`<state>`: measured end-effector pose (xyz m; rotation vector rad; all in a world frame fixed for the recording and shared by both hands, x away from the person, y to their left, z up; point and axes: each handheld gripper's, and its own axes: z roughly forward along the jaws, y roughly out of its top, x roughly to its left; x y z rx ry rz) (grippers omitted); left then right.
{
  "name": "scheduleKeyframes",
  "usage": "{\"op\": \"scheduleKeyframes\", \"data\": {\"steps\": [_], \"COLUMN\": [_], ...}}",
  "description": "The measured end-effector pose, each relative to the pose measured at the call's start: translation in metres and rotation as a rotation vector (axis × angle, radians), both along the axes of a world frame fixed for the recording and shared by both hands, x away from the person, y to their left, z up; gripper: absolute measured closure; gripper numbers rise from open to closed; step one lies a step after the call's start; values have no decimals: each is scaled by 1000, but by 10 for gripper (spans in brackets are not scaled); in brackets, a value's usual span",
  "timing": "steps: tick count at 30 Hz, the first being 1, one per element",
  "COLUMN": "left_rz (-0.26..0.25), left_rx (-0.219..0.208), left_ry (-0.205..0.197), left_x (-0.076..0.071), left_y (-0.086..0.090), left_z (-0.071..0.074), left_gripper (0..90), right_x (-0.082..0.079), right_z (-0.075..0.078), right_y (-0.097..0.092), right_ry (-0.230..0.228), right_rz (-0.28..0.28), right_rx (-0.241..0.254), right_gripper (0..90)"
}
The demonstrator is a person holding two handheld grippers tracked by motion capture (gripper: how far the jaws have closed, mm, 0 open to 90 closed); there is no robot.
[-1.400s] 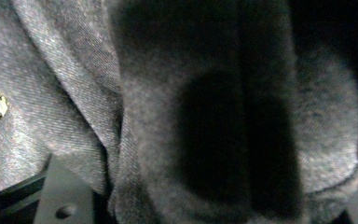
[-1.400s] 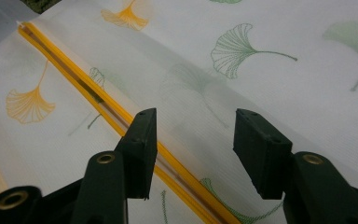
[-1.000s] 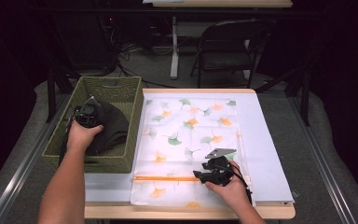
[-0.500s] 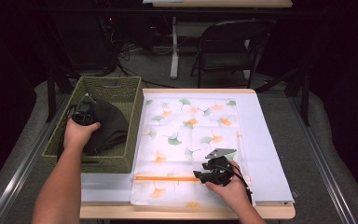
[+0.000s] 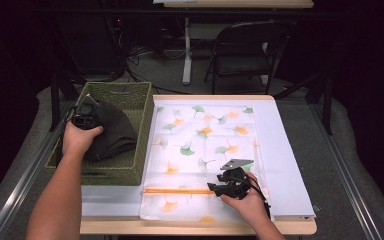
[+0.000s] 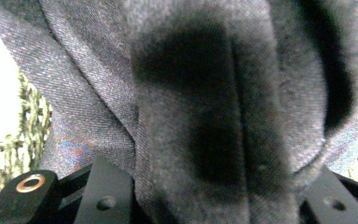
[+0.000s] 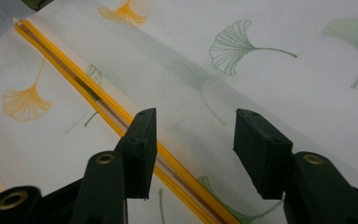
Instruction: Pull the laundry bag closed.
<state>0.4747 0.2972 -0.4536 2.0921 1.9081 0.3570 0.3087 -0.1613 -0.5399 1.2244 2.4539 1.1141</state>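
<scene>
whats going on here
A person works at a table with a gripper in each hand. The left gripper has its jaws closed on a bunch of dark grey cloth in the green woven basket. The right gripper rests open over a white mesh bag with ginkgo leaf print, beside its orange zipper.

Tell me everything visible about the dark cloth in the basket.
The dark cloth is a charcoal-grey woven fabric, bunched into soft folds, not spread flat. It sits inside the green woven basket at the table's left side, heaped toward the basket's near half. The left gripper is at its left edge; in the left gripper view a thick fold fills the space between the black jaws, apparently pinched there. Whether it is a garment cannot be told.
</scene>
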Motion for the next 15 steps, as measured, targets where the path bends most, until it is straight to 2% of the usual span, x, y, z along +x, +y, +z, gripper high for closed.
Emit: {"op": "scheduleKeyframes", "data": {"steps": [4, 7, 15], "left_rz": [4, 15, 10], "left_rx": [1, -21, -5], "left_ry": [0, -5, 3], "left_x": [0, -1, -1], "left_y": [2, 5, 3], "left_z": [5, 9, 19], "left_gripper": [584, 584, 583], "right_x": [0, 0, 0], "right_z": [0, 0, 0], "right_y": [0, 0, 0], "right_ry": [-2, -2, -1], "right_rz": [2, 2, 2], "right_rx": [-1, -1, 1], "right_gripper": [494, 493, 493]}}
